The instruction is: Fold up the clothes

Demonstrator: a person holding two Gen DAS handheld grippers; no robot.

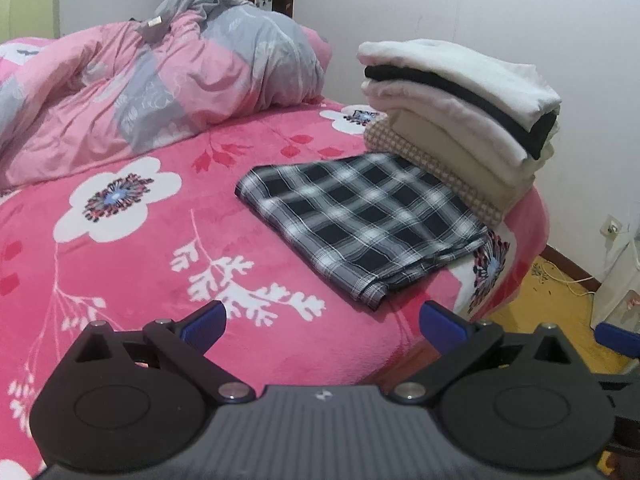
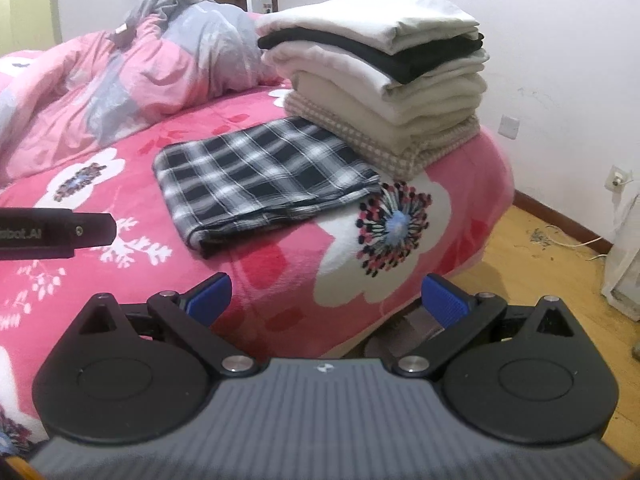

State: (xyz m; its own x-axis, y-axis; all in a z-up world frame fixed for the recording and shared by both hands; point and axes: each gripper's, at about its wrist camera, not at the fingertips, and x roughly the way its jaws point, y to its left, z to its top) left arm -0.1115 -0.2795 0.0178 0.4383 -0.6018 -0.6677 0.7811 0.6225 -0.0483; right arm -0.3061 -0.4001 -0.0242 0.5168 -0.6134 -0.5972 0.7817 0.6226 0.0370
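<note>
**Plaid piece folded flat, both tongs backed off**

A black-and-white plaid cloth (image 1: 360,220), folded into a flat rectangle, is seen at centre frame on the pink floral fleece bed cover (image 1: 140,264). It's laid right against a tall stack of folded white, black and beige garments (image 1: 460,112) at upper right, probably so it can be lifted on top next. A crumpled pink-and-grey quilt (image 1: 160,80) is bunched at upper left, well out of the way.

The left tongs (image 1: 322,322) are spread wide with nothing held, hovering low in the frame near the cloth's closest corner. The right tongs (image 2: 326,298) are spread too, empty, parked over the bed's edge. Looks like the folding itself is done.
</note>
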